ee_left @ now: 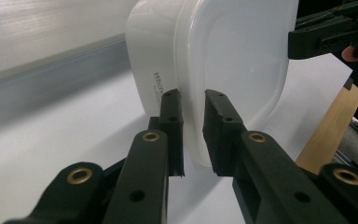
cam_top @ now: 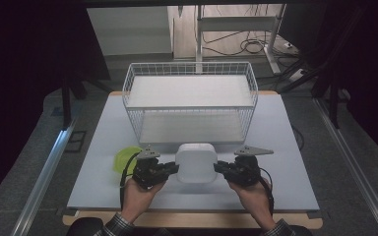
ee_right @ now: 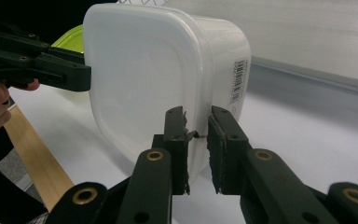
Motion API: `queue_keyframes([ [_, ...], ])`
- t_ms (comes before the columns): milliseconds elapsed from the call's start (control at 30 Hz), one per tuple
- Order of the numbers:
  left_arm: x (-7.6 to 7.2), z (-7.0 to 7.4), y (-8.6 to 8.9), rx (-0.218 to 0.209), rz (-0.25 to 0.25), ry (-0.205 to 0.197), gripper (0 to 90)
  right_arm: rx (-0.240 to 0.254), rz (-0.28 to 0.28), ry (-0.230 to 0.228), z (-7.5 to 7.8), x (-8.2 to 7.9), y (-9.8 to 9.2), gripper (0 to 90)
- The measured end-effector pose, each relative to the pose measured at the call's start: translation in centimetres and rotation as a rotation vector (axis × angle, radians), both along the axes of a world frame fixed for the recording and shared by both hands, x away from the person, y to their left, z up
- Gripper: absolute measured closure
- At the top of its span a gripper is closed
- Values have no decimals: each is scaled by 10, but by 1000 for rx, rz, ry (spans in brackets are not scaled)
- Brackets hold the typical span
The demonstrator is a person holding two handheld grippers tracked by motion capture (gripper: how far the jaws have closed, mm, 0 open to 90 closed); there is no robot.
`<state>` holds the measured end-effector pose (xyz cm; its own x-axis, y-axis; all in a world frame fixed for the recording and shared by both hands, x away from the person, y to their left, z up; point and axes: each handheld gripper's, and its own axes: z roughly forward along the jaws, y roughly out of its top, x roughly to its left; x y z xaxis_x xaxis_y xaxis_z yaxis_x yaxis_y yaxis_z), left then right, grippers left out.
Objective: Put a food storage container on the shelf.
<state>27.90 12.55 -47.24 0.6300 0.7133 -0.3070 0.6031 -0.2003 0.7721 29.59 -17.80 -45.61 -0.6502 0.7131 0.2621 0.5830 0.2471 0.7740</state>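
Left gripper view, grip: my left gripper (ee_left: 193, 100) has its jaws pinching the rim seam of the white container (ee_left: 214, 70) on its left edge.
Right gripper view, grip: my right gripper (ee_right: 197, 116) pinches the same rim on the container's right edge.
Container place: it sits between my two grippers, near the surface's (cam_top: 285, 147) near edge, just in front of the wire basket (cam_top: 190, 101); I can't tell if it is lifted or resting.
Doing it well: I'd keep both pinches equal and raise both hands together, level, so the rim doesn't slip.
Hand pose: left hand (cam_top: 138, 194) and right hand (cam_top: 251, 191) point inward, facing each other, forearms coming from the near side.
Nearby: a green bowl (cam_top: 125, 158) lies left of my left gripper.
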Motion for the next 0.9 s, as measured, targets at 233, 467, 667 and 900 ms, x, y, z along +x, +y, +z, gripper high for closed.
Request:
queue_keyframes([
  [233,4,3,-1,7,-6,-1,789,10,0,7,3,4,-2,777],
  [467,5,5,0,8,-7,-2,789,17,1,14,4,5,-2,777],
  [667,4,5,3,10,-5,-3,789,21,7,21,3,5,0,777],
  [900,5,5,3,10,-8,-3,789,21,11,28,2,6,0,777],
])
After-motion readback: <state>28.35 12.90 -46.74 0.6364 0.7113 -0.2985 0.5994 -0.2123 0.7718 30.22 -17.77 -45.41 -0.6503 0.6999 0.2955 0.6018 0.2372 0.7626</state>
